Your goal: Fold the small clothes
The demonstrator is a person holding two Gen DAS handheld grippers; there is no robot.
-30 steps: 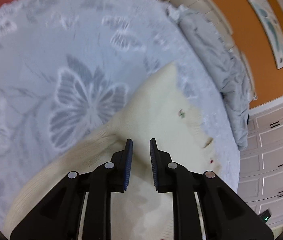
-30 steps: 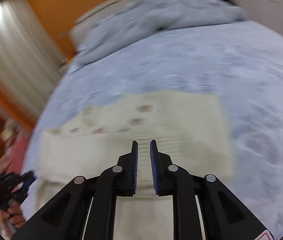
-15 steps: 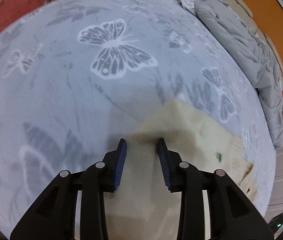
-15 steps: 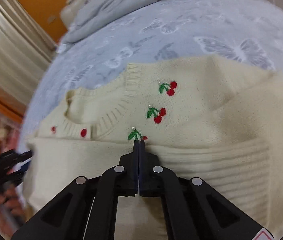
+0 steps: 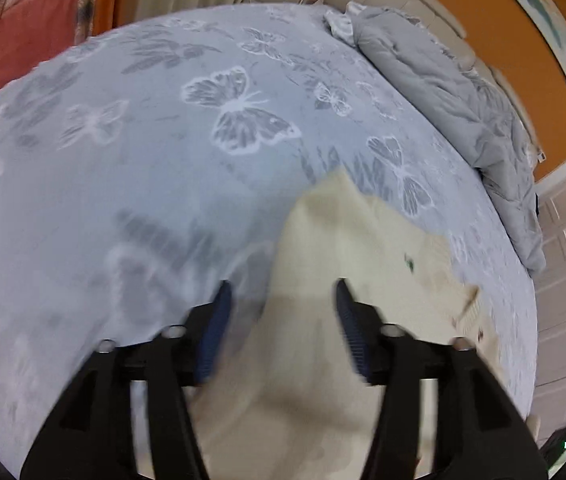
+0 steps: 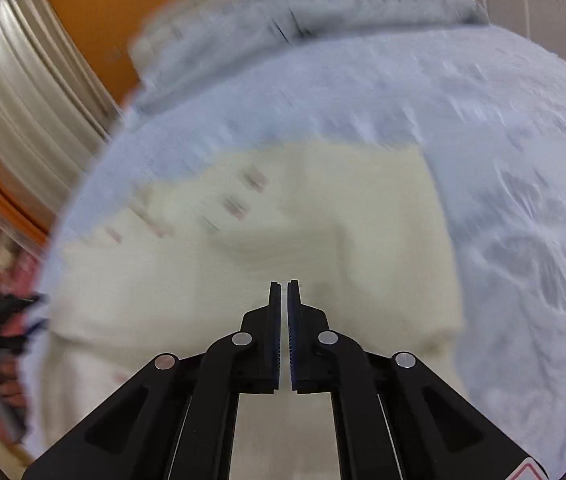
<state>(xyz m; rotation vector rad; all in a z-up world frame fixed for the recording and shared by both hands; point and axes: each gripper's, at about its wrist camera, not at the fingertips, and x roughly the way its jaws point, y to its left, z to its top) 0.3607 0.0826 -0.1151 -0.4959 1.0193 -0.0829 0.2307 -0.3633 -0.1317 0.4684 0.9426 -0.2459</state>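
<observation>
Cream knit sweater [image 6: 283,216] folded flat on butterfly bedspread [image 5: 163,168], blurred.

The sweater [image 5: 335,248] ahead of the left tool [image 5: 281,308] is soft cream knit. The bed [image 5: 155,184] beyond is matt woven cloth with butterflies. Both tools are matt black plastic; the right tool [image 6: 284,300] carries shiny metal pins.

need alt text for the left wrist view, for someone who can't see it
The left gripper, fingers spread wide, hovers over the edge of a cream knit sweater lying on a pale blue butterfly-print bedspread. A rumpled grey duvet lies by an orange wall.
</observation>
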